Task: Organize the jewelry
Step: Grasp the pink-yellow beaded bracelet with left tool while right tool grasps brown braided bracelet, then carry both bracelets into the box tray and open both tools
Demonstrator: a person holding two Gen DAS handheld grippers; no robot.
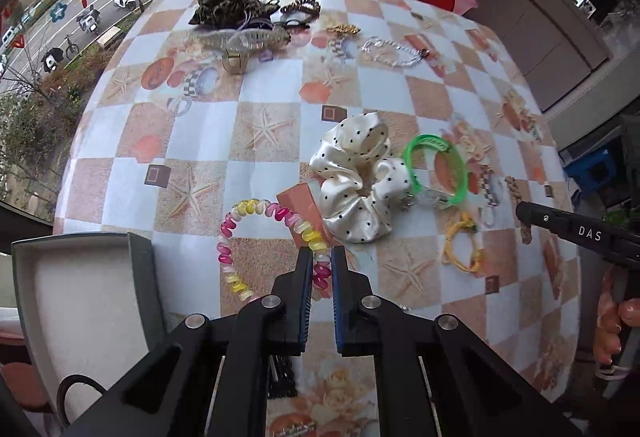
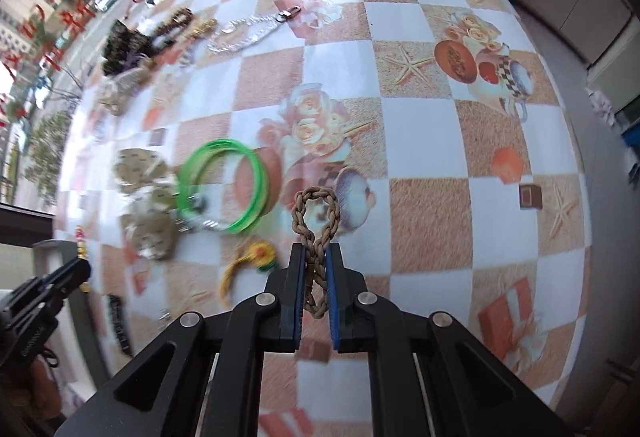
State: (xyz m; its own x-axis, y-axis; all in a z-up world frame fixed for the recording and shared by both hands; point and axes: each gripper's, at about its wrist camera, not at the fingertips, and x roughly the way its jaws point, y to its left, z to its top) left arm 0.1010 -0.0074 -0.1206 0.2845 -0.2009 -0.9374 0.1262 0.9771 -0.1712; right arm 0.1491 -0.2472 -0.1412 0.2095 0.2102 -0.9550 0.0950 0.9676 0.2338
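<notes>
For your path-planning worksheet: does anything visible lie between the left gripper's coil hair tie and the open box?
Nothing visible does. The left gripper grips the coil hair tie, and only bare tablecloth separates it from the open box at its left.

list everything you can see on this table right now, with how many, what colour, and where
spiral hair tie: 1, pink-yellow-white, near edge, between left fingers
braided cord loop: 1, tan, between right fingers
scrunchie: 1, white, black dots, table middle
bangle: 1, green, right of scrunchie
yellow cord bracelet: 1, near the bangle
leopard scrunchie: 1, brown, far edge
beaded bracelet: 1, clear, far side
box: 1, grey, white inside, open, near left
left gripper: black, shut on hair tie
right gripper: black, shut on cord
</notes>
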